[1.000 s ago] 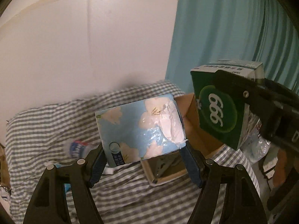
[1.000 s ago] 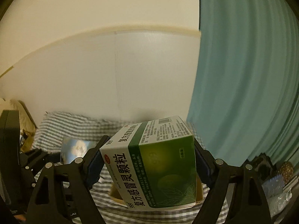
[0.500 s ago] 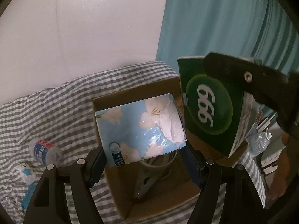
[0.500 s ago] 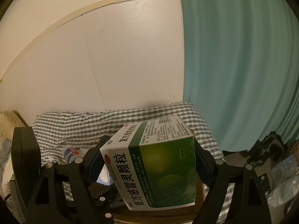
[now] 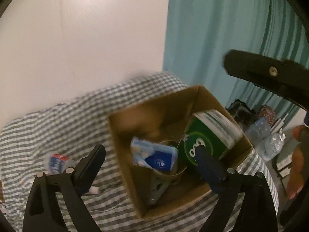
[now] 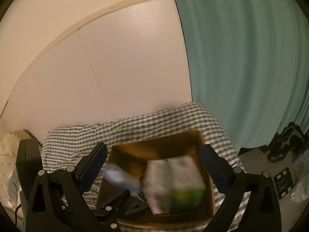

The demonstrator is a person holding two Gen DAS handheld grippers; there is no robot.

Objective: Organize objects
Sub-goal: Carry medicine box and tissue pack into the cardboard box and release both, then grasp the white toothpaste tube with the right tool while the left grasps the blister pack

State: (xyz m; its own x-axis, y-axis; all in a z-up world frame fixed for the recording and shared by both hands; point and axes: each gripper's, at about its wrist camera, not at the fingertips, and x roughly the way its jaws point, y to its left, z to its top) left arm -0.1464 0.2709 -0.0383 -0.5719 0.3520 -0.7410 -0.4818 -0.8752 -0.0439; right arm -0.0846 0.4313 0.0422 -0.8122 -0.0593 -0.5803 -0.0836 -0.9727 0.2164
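Both grippers are hanging with fingers spread and empty above the cardboard box (image 5: 154, 104), the blue tissue pack (image 5: 154, 155) and green medicine box (image 5: 204, 141) lying inside it just ahead of the fingers, so the drop step is closing and the left gripper (image 5: 150, 164) is likely needing to swing toward the small bottle (image 5: 56, 162) beside its left finger on the checked bed cover (image 5: 58, 119), while the right gripper (image 6: 154, 166) is seeking another stray item

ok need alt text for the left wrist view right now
An open left gripper hovers above a cardboard box holding a blue tissue pack and a green medicine box. The carton sits on a gray checked bedsheet, a small bottle lying beside it.
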